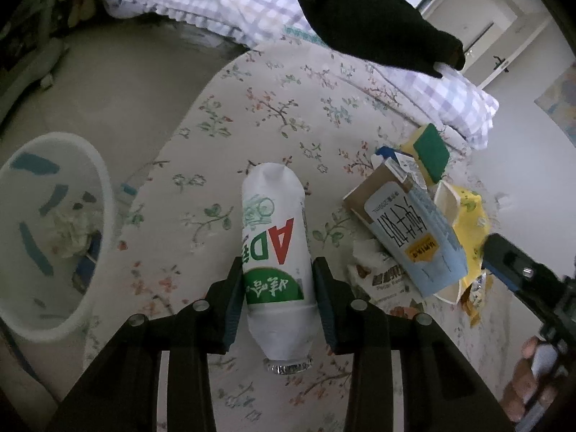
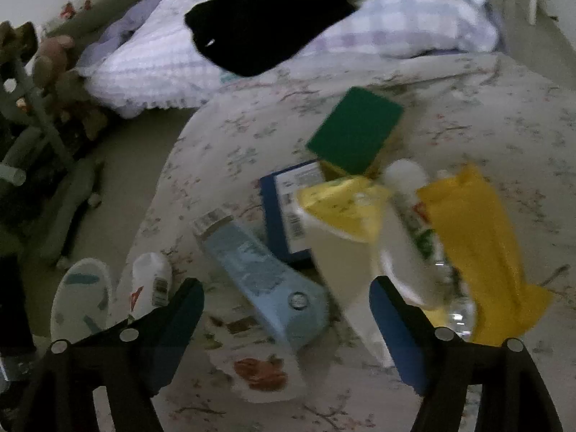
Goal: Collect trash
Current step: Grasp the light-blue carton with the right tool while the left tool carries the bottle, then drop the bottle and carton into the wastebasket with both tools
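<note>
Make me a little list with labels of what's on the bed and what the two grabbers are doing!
place: flowery bedspread
left gripper: around the white bottle, pads at its sides
right gripper: open, over the blue carton, holding nothing
other trash: green sponge, yellow wrapper, dark blue box
bin: white bin beside the bed, trash inside

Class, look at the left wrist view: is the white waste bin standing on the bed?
No. The white waste bin stands on the floor beside the floral bedspread.
</note>
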Motion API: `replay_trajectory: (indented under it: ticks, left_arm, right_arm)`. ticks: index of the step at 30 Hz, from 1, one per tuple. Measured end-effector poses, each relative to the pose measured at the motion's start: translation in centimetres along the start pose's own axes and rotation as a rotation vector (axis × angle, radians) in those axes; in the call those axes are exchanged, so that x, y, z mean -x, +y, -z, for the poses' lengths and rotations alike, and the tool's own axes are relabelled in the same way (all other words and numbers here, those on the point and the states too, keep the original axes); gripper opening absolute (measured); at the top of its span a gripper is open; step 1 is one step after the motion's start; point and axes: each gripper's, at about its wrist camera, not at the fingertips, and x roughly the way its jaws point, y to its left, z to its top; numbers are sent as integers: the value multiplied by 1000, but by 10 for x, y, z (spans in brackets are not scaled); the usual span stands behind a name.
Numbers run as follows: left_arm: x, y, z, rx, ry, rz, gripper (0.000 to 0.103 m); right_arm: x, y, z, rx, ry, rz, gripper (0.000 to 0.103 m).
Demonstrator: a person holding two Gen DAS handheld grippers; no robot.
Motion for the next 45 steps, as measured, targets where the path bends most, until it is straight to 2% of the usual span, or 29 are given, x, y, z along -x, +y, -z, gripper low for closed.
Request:
replay_trajectory:
  ticks: [10,15,18,21,26,32,39,45]
  left_arm:
    - [29,21,6,-12,-27,17,39]
    - [42,34,10,-7,-40,29,39]
    - [50,43,12,-6,-49,31,39]
    - [59,56,13,8,-61,32,39]
    - [77,84,14,39,-88,24,39]
    - [93,130,20,93,-108,-12,39]
    - [100,178,25,136,-122,-61,39]
    - [96,205,27,178,-137,-63,40]
  right_arm:
    - [-39,-3,3,-42,90,17,74]
    - [-46,-4,4,-50,116,1,55]
    - [-39,2,4,-27,100,4,48]
    - [-27,12,3,7,65,14,45]
    - [-3,35,2,45,1,4,44]
    - [10,73,7,100,-35,-25,44]
    - [-5,124,21,178,1,-57,44]
    - [-26,161,38,241,41,-79,44]
